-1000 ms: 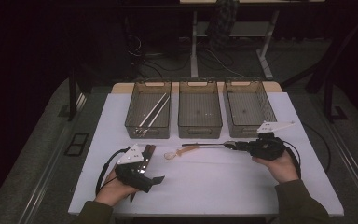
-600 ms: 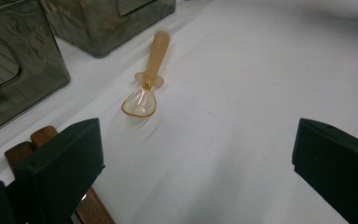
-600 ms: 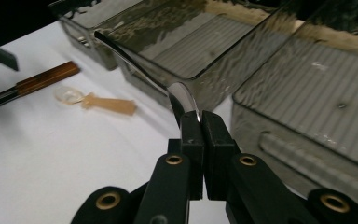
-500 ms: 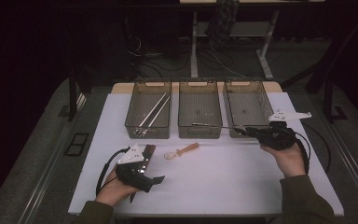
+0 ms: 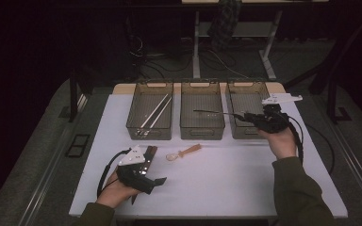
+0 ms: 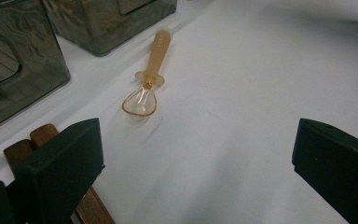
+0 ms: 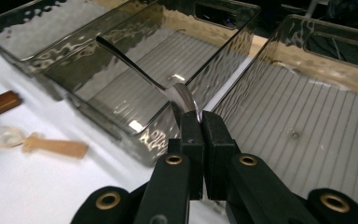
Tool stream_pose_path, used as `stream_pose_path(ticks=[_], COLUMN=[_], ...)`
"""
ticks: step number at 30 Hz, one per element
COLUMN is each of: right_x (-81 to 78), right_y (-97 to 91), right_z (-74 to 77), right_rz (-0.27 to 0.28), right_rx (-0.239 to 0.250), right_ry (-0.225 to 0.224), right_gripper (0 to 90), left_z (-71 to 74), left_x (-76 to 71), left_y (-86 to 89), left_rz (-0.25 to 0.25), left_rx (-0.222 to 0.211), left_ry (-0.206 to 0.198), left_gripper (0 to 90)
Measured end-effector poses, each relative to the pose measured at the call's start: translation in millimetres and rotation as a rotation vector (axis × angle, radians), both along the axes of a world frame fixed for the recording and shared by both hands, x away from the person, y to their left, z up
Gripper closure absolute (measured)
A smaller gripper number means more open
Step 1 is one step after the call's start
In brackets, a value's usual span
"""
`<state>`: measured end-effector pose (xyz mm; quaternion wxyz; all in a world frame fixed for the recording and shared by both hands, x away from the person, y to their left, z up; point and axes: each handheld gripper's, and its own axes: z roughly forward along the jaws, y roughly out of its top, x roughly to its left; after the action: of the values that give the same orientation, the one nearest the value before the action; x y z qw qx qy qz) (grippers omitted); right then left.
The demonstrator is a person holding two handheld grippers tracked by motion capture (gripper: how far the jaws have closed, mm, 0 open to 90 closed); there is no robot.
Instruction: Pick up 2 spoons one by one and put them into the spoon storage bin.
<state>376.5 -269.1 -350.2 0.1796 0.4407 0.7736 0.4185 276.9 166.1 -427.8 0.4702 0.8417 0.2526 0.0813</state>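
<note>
Jaws of right gripper (image 7: 200, 122) clamped on metal utensil (image 7: 168, 84); left gripper (image 6: 196, 154) wide apart, empty.

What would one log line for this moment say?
right gripper: shut on metal utensil, over middle bin | left gripper: open, resting on table | orange spoon: on table

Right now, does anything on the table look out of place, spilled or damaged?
Nothing looks spilled or broken. Only the orange spoon lies loose and slanted on the white table, outside the three bins. The right gripper holds a metal utensil over the middle bin; the left bin already holds long thin pieces.
</note>
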Motion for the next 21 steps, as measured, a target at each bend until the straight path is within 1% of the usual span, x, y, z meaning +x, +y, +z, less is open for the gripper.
stream_pose_path(ticks=[6,9,13,14,16,18,21], right_x=[19.8,28.8,40.8,43.8,50.2,55.9,64.0], right_y=[10.4,19.6,33.7,36.9,42.5,48.2,57.1], right_z=[5.0,9.1,14.4,15.2,16.0,15.5,12.2], right_rz=[-0.033,-0.036,-0.034,-0.038,-0.035,-0.035,-0.039], right_rx=[-0.029,-0.05,-0.099,-0.103,-0.112,-0.114,-0.13], right_ry=[0.012,0.013,0.014,0.016,0.016,0.024,0.038], right_gripper=[87.7,87.7,87.7,87.7,87.7,87.7,87.8], left_z=[-0.3,-0.2,-0.4,-0.5,-0.4,-0.3,-0.2], left_x=[0.0,-0.2,-0.3,-0.2,-0.3,-0.5,-0.6], left_y=[-0.4,-0.7,-1.6,-1.8,-2.3,-2.7,-3.0], left_rz=[-0.002,-0.003,-0.01,-0.012,-0.013,-0.015,-0.019], left_rx=[-0.002,-0.003,-0.002,-0.001,0.0,-0.002,-0.002], left_ry=[0.001,0.002,0.002,0.002,0.002,0.001,0.002], left_gripper=[0.5,0.5,0.4,0.5,0.5,0.4,0.5])
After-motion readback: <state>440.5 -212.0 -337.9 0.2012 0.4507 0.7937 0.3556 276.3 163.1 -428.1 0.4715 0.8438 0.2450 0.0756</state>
